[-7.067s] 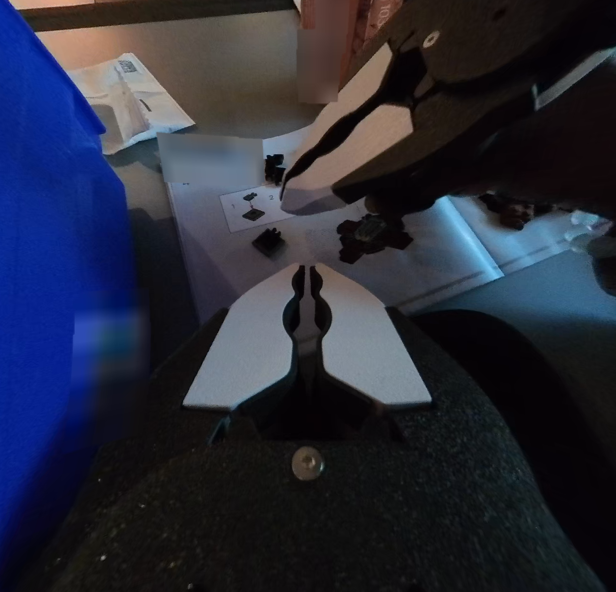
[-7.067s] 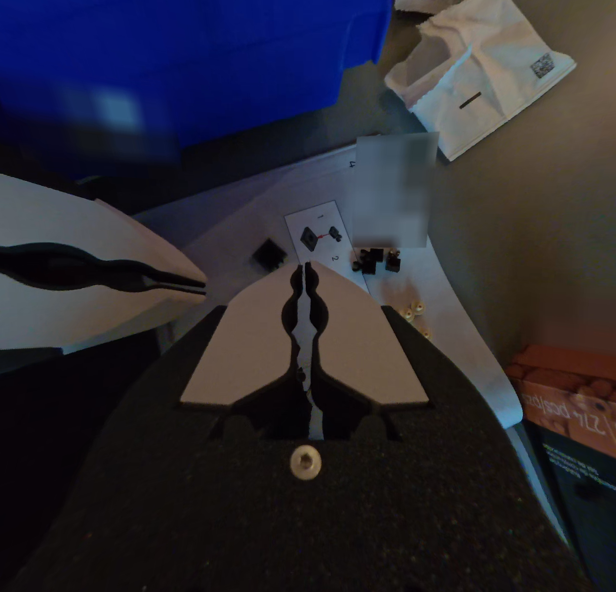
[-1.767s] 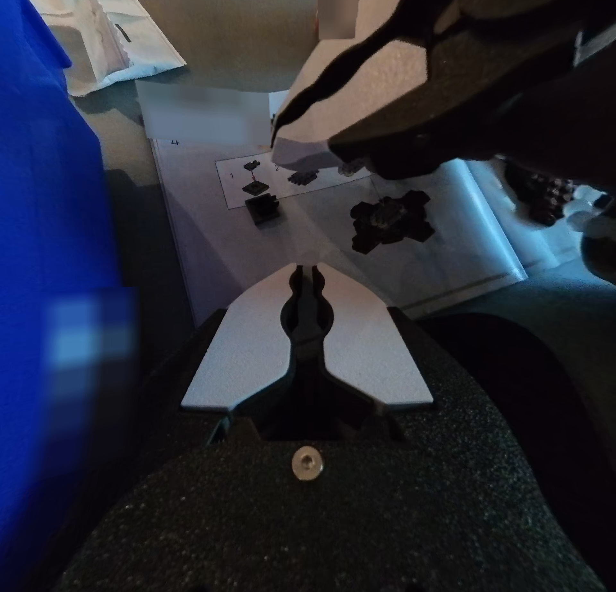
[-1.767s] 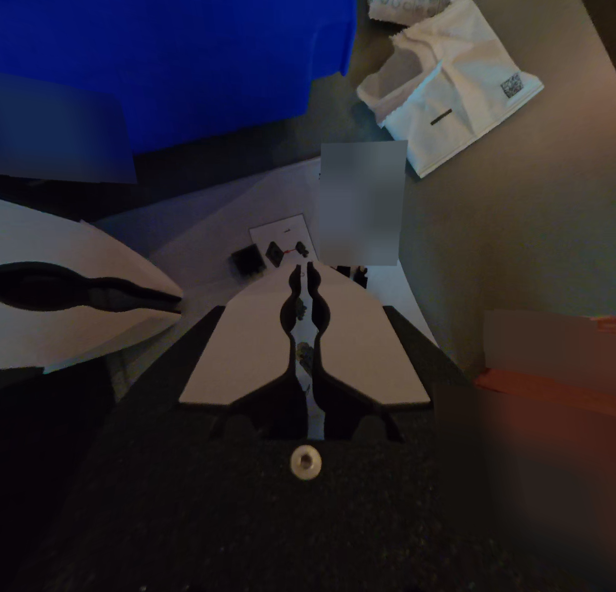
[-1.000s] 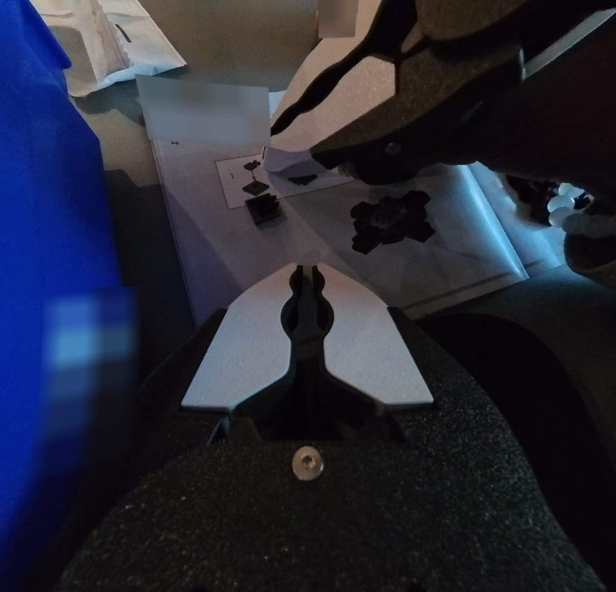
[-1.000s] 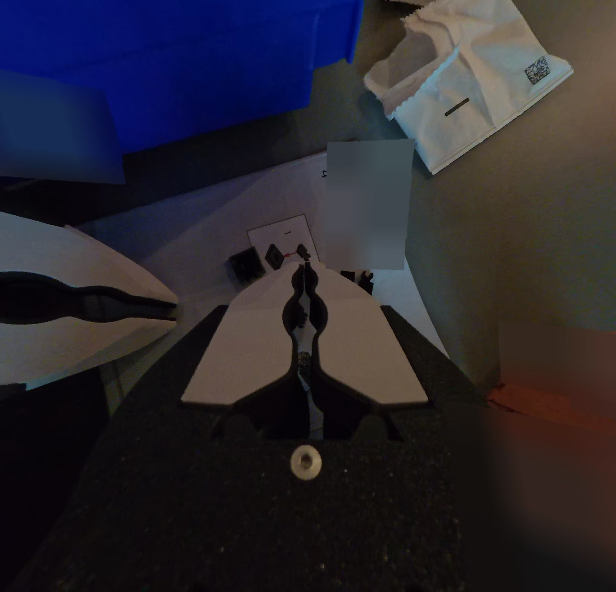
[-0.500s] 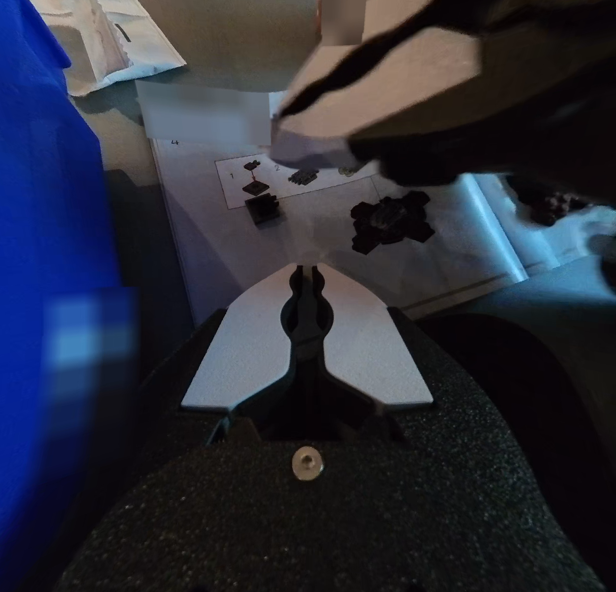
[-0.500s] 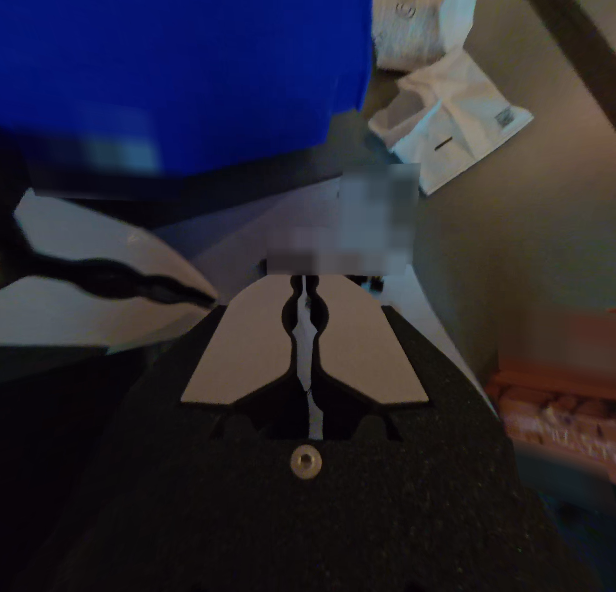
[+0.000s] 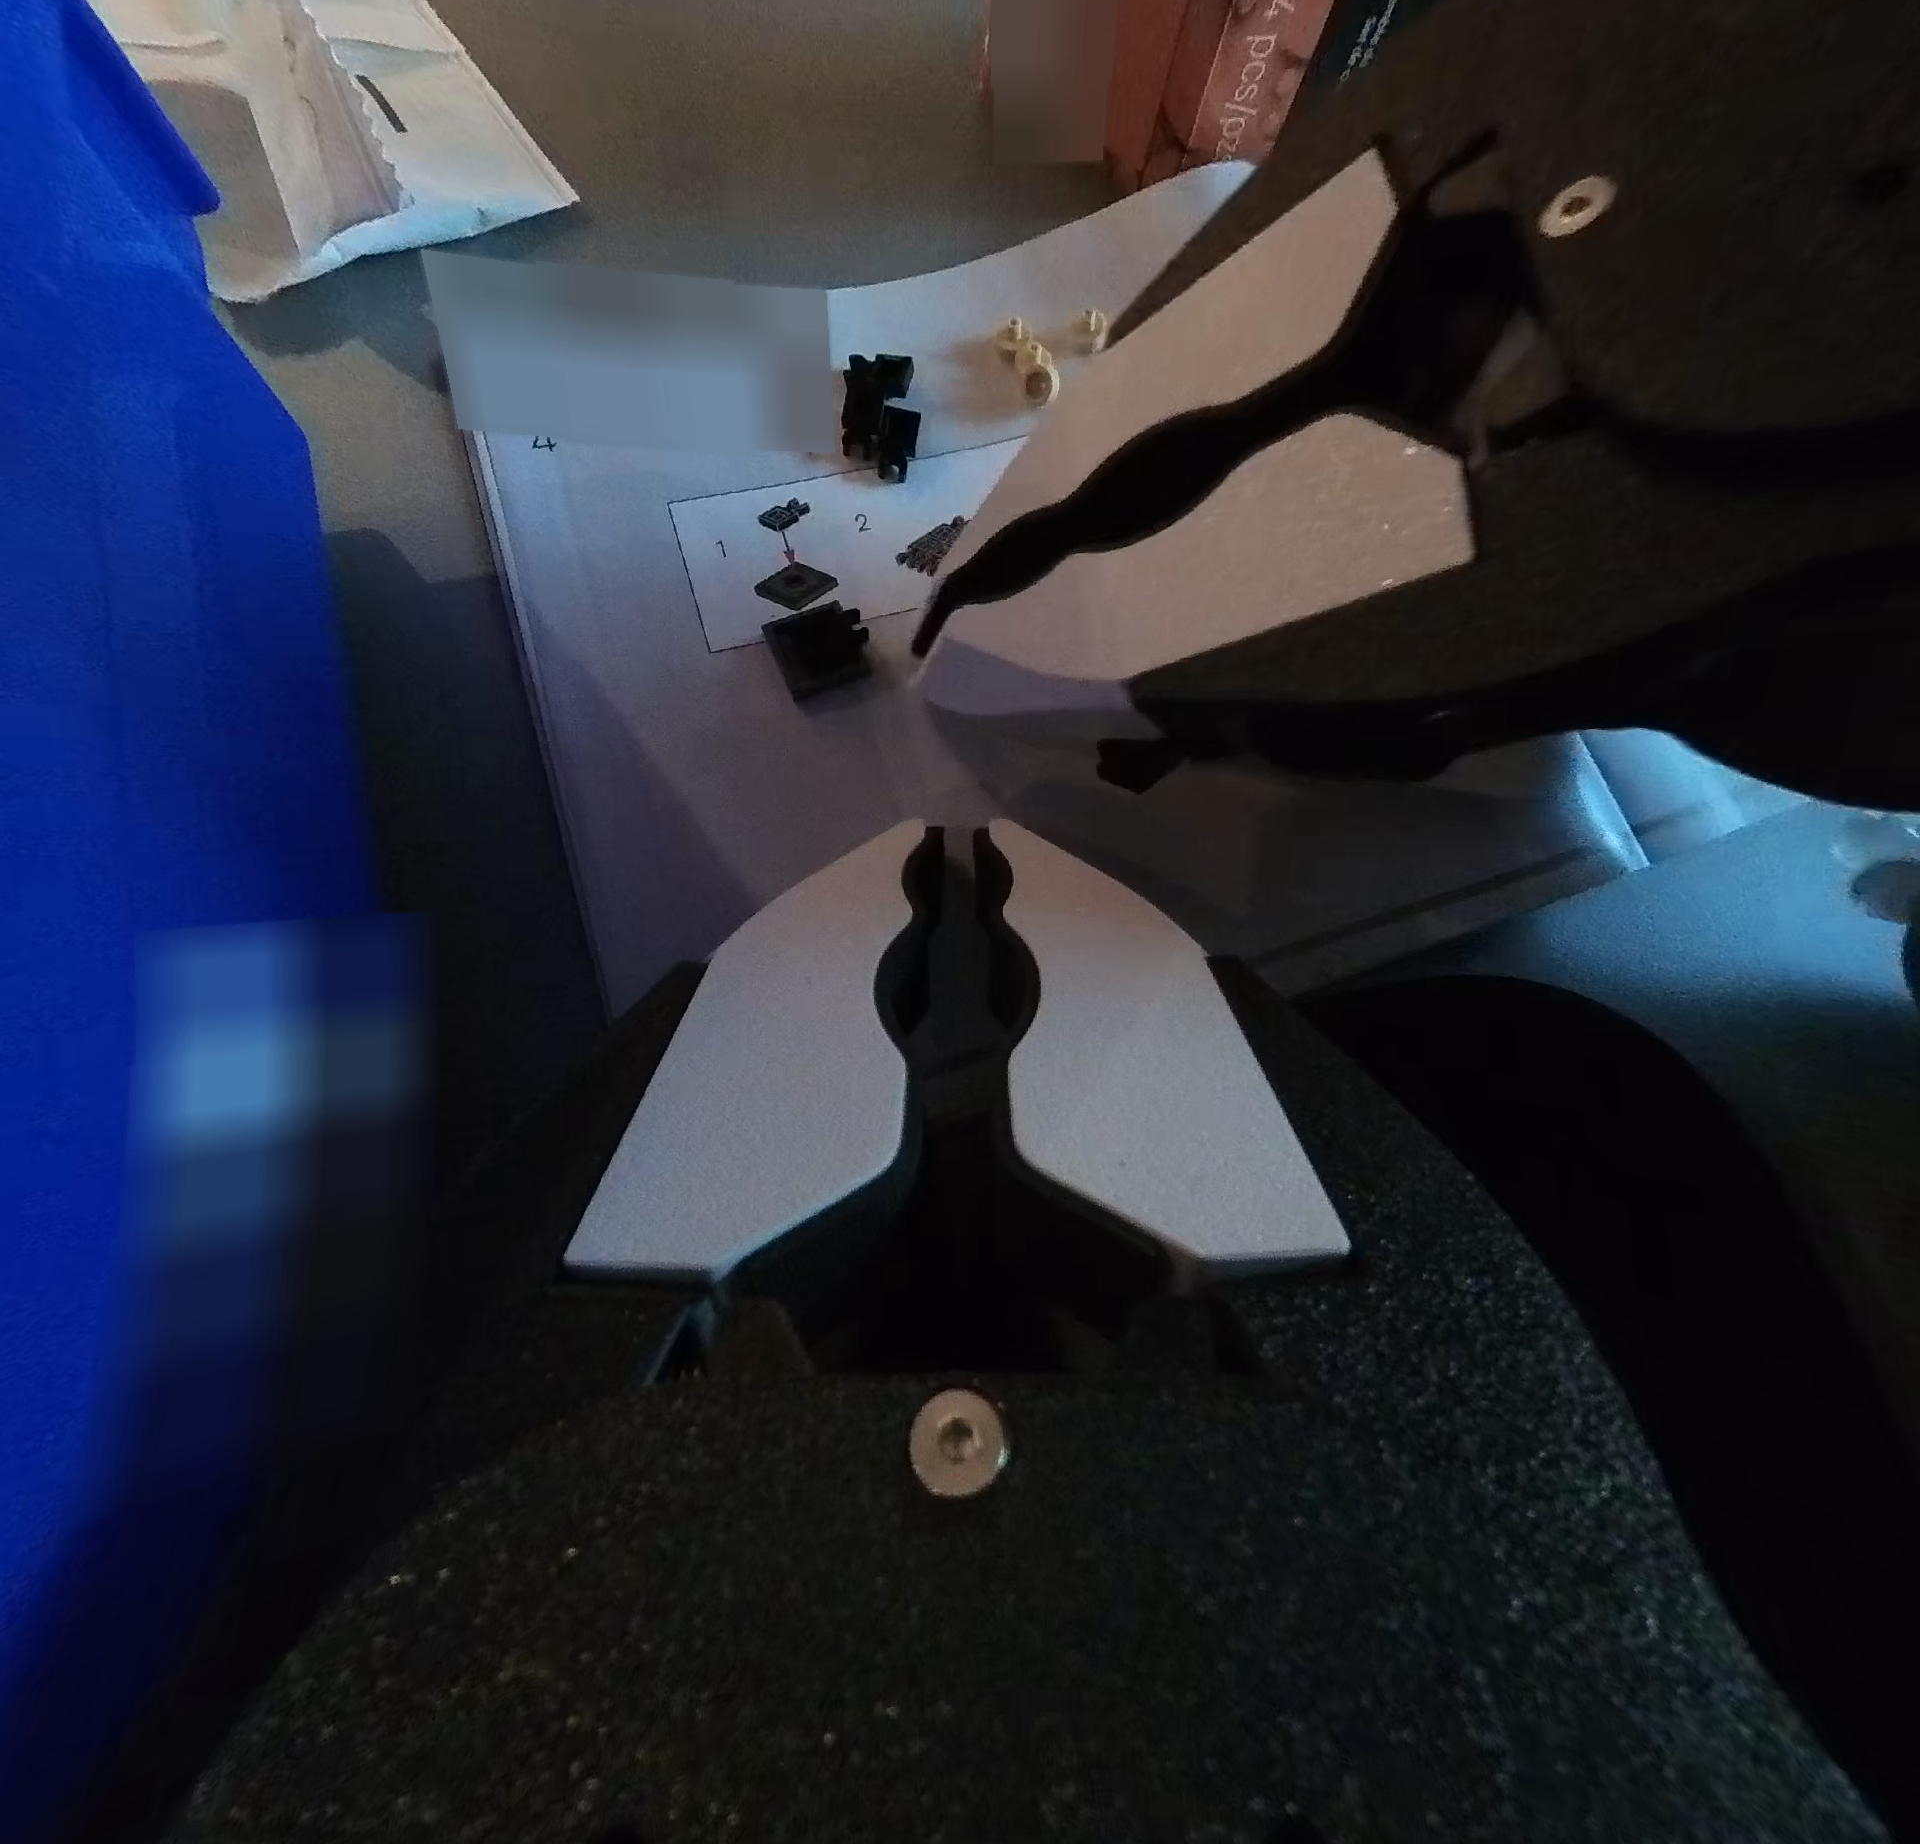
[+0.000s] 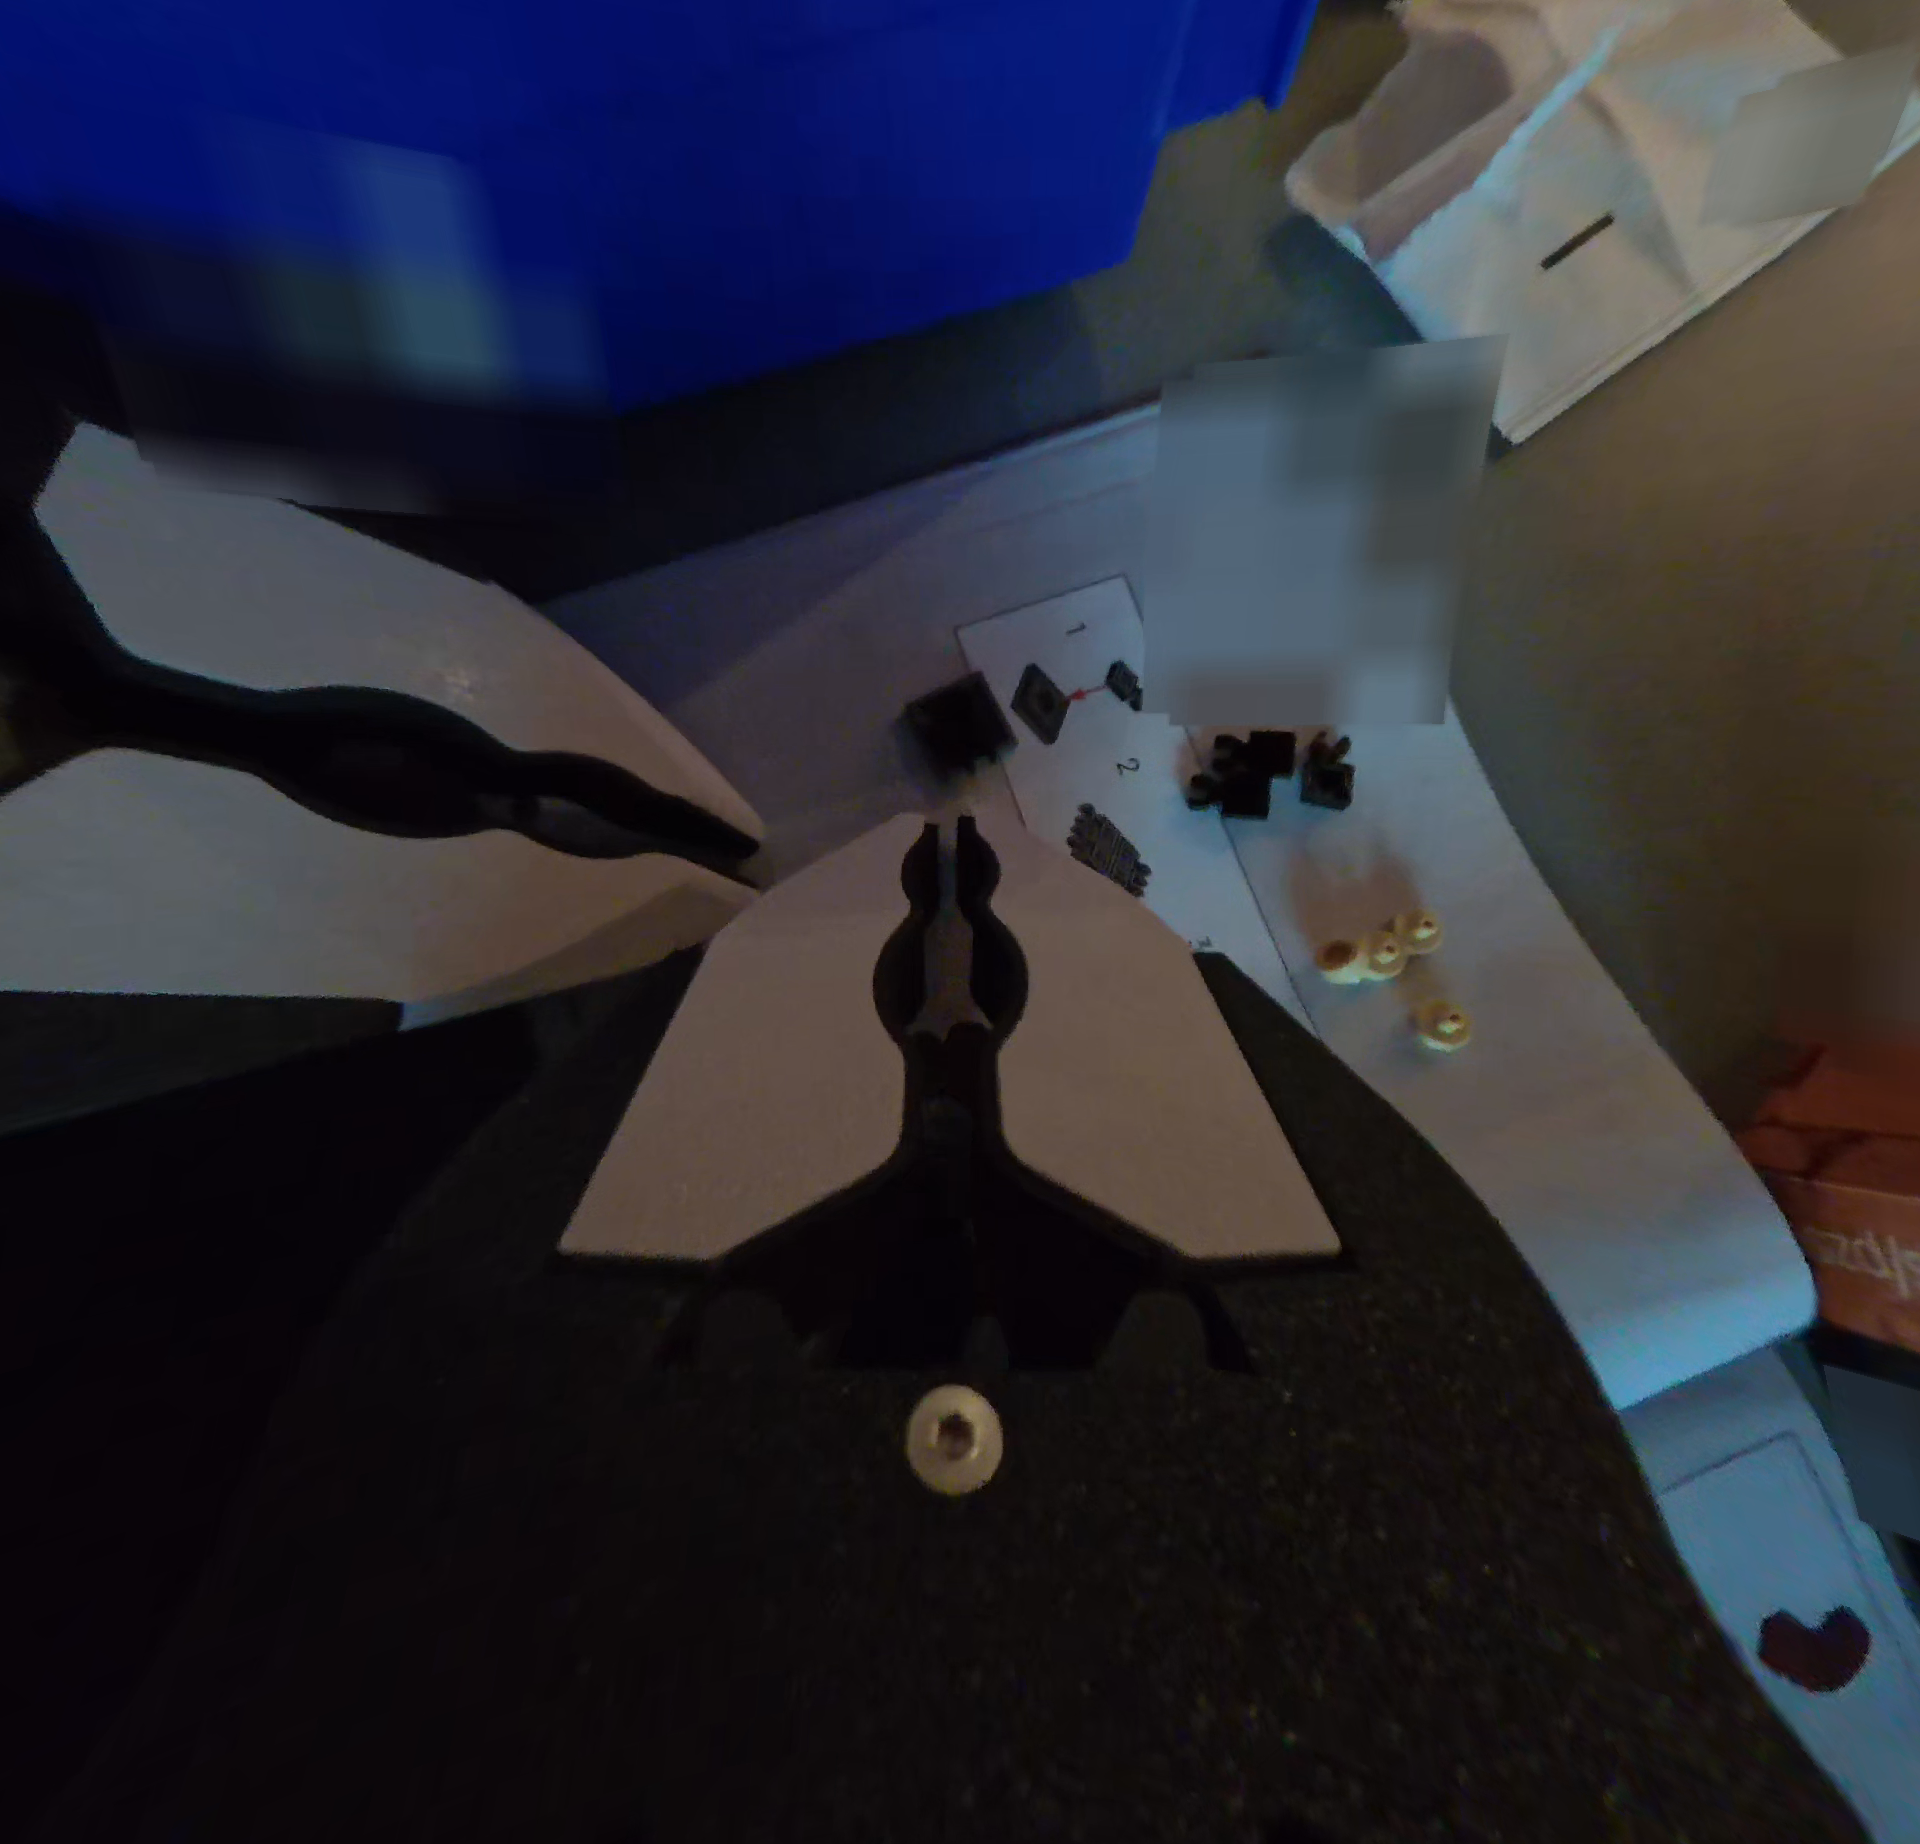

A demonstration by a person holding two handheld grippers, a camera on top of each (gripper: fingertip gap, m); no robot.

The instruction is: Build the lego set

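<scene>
Far left: blue bin (image 9: 125, 547), filling that side of the left wrist view and standing on the grey desk (image 9: 727, 80). Behind it, a torn white paper bag (image 9: 343, 101) lying flat on the desk.

Next, an open white instruction booklet (image 9: 644, 755) spread flat on the desk, long edge running away from the left gripper. On its page, a small black square piece (image 9: 816, 656) lying flat, studs up, one corner turned toward the left gripper, just beside a printed diagram. Farther back on the page, a cluster of small black clip pieces (image 9: 878, 412), and to their right a few cream round studs (image 9: 1034, 360), loose and close together.

Centre bottom: left gripper (image 9: 958, 833), pointing forward over the booklet, fingers (image 9: 790, 1046) nearly closed with only a narrow slit between the tips; nothing seen gripped, though the dark slit hides much.

Right: right gripper (image 9: 920, 651) reaching in from the upper right, long axis slanting down and leftward, tips just beside the black square piece; fingers (image 10: 1122, 1067) closed together at the tips. Anything pinched there: cannot tell.

Top right: an orange-pink cardboard box (image 9: 1236, 38) standing at the booklet's far edge.
</scene>
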